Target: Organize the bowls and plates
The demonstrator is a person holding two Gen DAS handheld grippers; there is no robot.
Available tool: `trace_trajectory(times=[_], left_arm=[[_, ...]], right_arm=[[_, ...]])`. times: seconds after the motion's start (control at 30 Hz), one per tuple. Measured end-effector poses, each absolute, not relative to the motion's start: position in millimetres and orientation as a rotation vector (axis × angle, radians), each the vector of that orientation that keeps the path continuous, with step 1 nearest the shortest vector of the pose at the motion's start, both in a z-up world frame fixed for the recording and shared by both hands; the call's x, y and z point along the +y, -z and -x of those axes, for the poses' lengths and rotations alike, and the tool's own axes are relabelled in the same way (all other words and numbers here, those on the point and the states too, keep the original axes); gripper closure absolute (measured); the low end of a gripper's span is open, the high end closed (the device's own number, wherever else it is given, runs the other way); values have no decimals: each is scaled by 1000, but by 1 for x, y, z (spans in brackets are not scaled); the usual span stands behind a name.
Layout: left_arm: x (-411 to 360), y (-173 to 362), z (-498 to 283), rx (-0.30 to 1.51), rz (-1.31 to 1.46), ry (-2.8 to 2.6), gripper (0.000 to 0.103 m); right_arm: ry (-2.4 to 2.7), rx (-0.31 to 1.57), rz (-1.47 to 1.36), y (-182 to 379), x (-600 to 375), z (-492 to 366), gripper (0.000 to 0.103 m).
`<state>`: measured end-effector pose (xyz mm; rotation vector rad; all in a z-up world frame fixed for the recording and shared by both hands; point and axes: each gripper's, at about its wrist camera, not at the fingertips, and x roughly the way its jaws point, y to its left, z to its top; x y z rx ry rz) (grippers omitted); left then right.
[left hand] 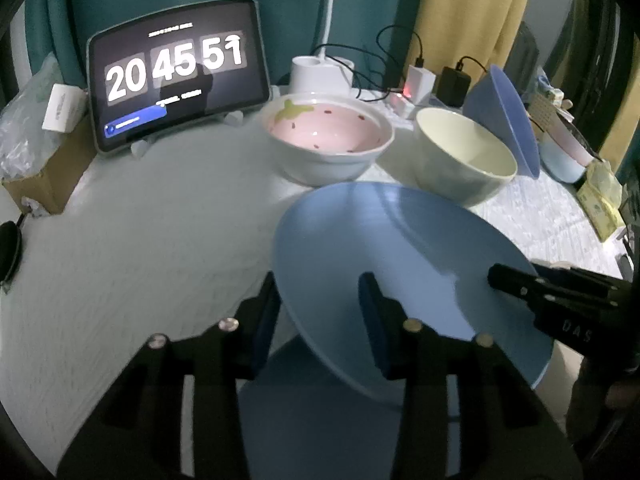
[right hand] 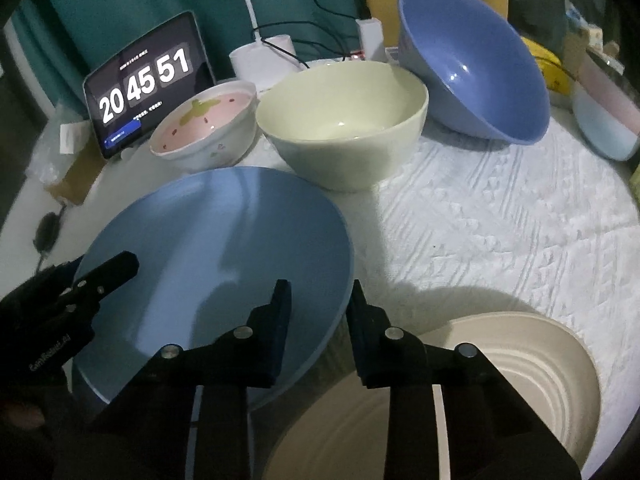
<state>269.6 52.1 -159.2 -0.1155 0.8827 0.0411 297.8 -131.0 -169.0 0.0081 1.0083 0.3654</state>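
Left gripper [left hand: 320, 320]: jaws astride the left rim of the blue plate [left hand: 400, 264], one finger on the upper face, one beneath. Whether the pads press the rim cannot be told.
Right gripper [right hand: 318, 328]: jaws astride the opposite, right rim of the blue plate [right hand: 216, 260], one finger over the face, one outside the edge. Contact again cannot be told.
Blue plate: sits between the two grippers, tilted, its far edge ahead of both tools. It reads as raised off the white cloth [right hand: 500, 232] at least on one side; judged, not certain.
Governing relation: the plate spans from one tool to the other, so neither hand is nearer. Any lift turns on both ends rising together.
Cream ridged plate [right hand: 520, 368]: flat, just right of and below the right gripper. Likely the stacking base.
Cream bowl [right hand: 344, 120]: ahead of the right gripper, beyond the plate's far edge.
Blue bowl [right hand: 480, 64]: ahead and right, tipped on its side.
Strawberry bowl [left hand: 328, 136]: ahead of the left gripper, upright.
Risk: uneven grip would let the plate slide.
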Motion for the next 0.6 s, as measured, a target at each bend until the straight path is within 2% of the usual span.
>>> trace_trajectory(times=[0.07, 0.6], left_arm=[[52, 159, -269, 882, 114, -40, 62], [38, 141, -244, 832, 91, -24, 62]], right_arm=[[-361, 1009, -9, 169, -132, -297, 76], [-337, 953, -3, 149, -142, -271, 76]])
